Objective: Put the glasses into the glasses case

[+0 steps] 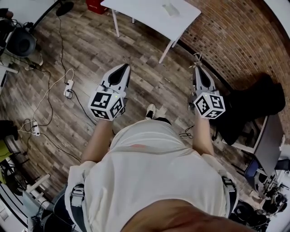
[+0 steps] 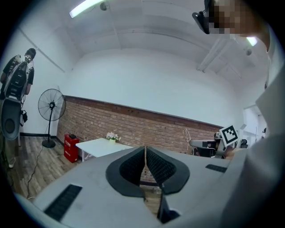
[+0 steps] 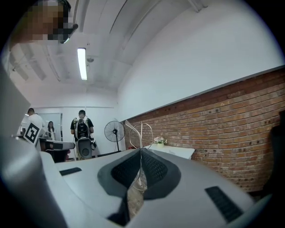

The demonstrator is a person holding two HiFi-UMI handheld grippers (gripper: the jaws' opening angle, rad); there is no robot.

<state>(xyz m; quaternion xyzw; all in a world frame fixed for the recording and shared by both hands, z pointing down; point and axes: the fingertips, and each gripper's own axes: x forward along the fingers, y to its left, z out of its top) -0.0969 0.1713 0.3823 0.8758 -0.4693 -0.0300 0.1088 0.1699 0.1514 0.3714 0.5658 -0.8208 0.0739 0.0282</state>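
As things stand: the person is on the wood-plank floor (image 1: 90,59), both tools out in front and level, well apart from the white rectangular worktop (image 1: 149,16) by the red brick wall (image 1: 226,41).
Right claw (image 3: 141,151): pressed together on the thin wire-framed glasses (image 3: 141,133), and that's where the task's thing is right now! The wire loops stand up past the tips, but which part of the frame is pinched I can't make out.
Left claw (image 2: 145,151): pressed together with nothing between the ribbed pads.
Glasses case: no sure sighting. A small pale object (image 1: 171,9) lies on the worktop, too small to tell what it is.
Step in hand: by my reading, the glasses are in the grip and have to be carried to wherever the case sits. The task looks early, with nothing put away yet.
Doing it well: hold with steady pressure and no extra squeeze, because wire this fine would bend. At the case, line the frame up lengthways with the opening and lower it in rather than dropping it. The left claw will likely have to spread to steady the case.
Watch for: the slim frame pivoting between the pads.
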